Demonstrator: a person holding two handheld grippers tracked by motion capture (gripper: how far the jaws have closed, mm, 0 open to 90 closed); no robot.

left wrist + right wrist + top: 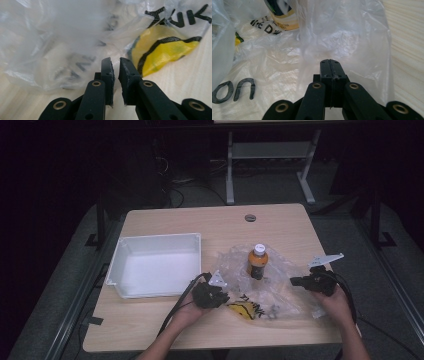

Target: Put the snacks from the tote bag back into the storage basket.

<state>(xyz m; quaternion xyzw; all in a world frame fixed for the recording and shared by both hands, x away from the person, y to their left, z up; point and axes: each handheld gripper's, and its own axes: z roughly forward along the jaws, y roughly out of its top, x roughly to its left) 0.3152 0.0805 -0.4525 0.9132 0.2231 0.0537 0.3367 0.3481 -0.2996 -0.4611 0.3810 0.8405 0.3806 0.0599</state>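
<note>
Left tongs sit at the near edge of the bag, jaws a narrow slit apart with nothing clearly between them, the yellow print just beside. Right tongs are pressed closed, with bag film draped at their tips; whether they pinch it I cannot tell. On the desk the clear bag lies crumpled around an upright bottle. Left of it sits a white bin.

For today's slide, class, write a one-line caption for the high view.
Two hand-held grippers, left gripper and right gripper, flank a clear plastic bag around an upright bottle, beside a white bin.
</note>
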